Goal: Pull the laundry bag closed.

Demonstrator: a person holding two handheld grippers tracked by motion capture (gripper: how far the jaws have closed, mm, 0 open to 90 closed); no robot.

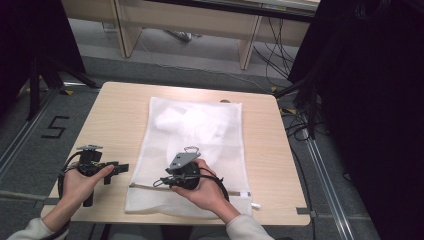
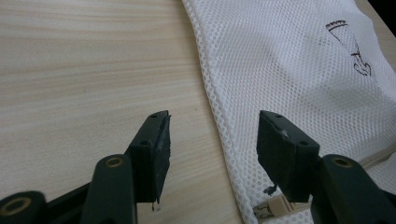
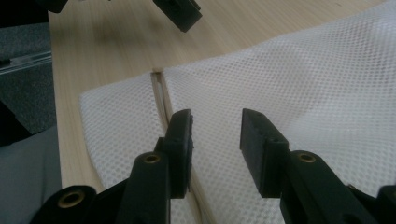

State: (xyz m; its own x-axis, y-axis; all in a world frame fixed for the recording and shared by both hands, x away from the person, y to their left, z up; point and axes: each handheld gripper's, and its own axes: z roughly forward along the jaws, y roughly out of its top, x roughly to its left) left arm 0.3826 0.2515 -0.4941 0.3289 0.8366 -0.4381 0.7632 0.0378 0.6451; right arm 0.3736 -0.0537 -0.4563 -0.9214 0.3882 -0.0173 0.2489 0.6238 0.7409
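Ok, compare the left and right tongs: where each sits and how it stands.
The left tongs sit over bare table at the mesh bag's edge; the right tongs sit over the bag, beside its zipper. The left jaws gape wider than the right. Both are open and empty.

A lab or test room set up for recording. A small light-wood table [image 1: 115, 107] stands on grey carpet [image 1: 70, 112] with a black "5" [image 1: 54, 127] taped to it. Loose cables [image 1: 280, 60] trail past plain wooden benches [image 1: 200, 22], and black stands [image 1: 42, 75] and dark drapes [image 1: 380, 100] flank the table.
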